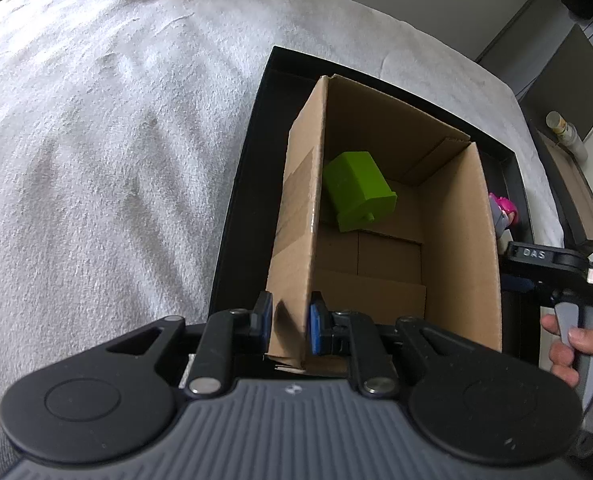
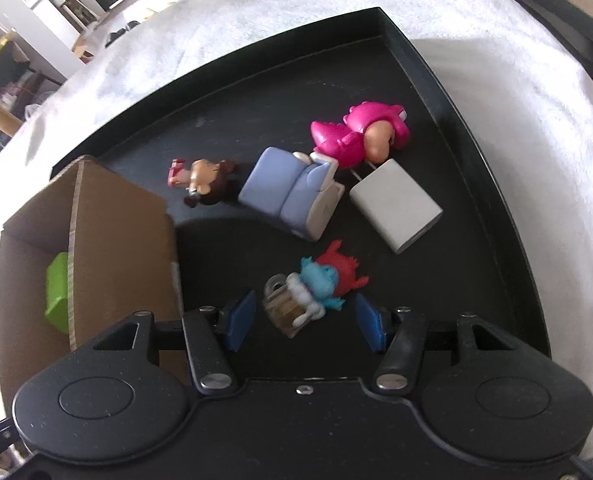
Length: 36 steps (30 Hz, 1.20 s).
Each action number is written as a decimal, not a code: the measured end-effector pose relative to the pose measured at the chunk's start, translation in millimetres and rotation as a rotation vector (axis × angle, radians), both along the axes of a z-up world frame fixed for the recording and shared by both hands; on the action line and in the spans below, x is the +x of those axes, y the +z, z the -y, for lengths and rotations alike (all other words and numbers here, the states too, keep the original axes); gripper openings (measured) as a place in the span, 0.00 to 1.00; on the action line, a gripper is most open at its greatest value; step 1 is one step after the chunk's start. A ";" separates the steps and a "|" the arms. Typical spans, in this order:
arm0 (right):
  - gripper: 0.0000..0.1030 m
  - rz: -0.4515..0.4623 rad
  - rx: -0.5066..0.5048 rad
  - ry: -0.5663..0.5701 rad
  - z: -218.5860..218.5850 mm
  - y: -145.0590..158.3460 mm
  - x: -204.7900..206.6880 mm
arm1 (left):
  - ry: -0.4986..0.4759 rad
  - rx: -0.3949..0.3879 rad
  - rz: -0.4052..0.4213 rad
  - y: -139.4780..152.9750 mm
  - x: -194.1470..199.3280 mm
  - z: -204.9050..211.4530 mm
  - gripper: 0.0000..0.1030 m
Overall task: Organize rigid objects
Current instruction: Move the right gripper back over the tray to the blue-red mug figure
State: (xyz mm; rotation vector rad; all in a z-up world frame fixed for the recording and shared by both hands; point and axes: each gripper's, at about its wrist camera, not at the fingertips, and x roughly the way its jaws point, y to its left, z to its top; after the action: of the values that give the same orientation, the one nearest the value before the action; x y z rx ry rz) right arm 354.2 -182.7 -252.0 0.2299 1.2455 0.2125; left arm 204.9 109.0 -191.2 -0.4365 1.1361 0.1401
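An open cardboard box (image 1: 400, 216) stands in a black tray (image 1: 232, 240) on a pale blanket. A green plastic block (image 1: 356, 190) lies inside the box. My left gripper (image 1: 290, 326) is shut on the box's near left wall. In the right wrist view the box (image 2: 116, 240) is at the left with the green block (image 2: 58, 294) in it. My right gripper (image 2: 304, 320) is open, and a blue and red figure with a mug (image 2: 312, 288) lies between its fingers, apart from the pads.
On the tray (image 2: 476, 200) lie a pink figure (image 2: 360, 130), a lilac armchair toy (image 2: 292, 190), a white block (image 2: 396, 206) and a small brown-haired figure (image 2: 200, 178). The pale blanket (image 1: 96, 140) surrounds the tray. A hand (image 1: 568, 348) holds the other gripper's handle at the right edge.
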 end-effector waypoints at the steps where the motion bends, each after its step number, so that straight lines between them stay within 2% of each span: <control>1: 0.54 -0.002 -0.013 -0.003 -1.2 -2.2 2.1 | -0.002 0.002 0.000 0.0 -0.2 0.3 0.16; 8: 0.54 0.003 -0.081 0.015 -12.6 -7.3 8.5 | -0.007 0.009 -0.006 -0.2 0.4 1.3 0.16; 16: 0.54 -0.025 -0.139 0.061 -10.7 -2.8 -3.8 | -0.008 0.009 -0.007 -0.5 0.0 1.3 0.16; 24: 0.50 -0.040 -0.130 0.061 6.0 -4.6 -10.5 | -0.010 0.007 -0.008 -1.4 1.1 1.3 0.16; 27: 0.52 -0.016 -0.101 0.069 4.7 -1.9 -4.4 | -0.010 0.006 -0.008 -1.6 1.2 1.3 0.16; 31: 0.53 -0.009 -0.114 0.088 -3.4 -5.1 -0.5 | -0.013 0.010 -0.009 -1.9 0.6 2.1 0.16; 36: 0.55 -0.006 -0.179 0.154 -18.4 -14.7 -0.7 | -0.013 0.010 -0.009 -1.9 0.2 3.0 0.16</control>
State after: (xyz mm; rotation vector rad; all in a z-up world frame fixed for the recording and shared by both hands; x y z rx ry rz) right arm 353.5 -164.3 -266.7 -0.0203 1.2813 0.2314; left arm 205.1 105.9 -193.1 -0.4195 1.1468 0.1365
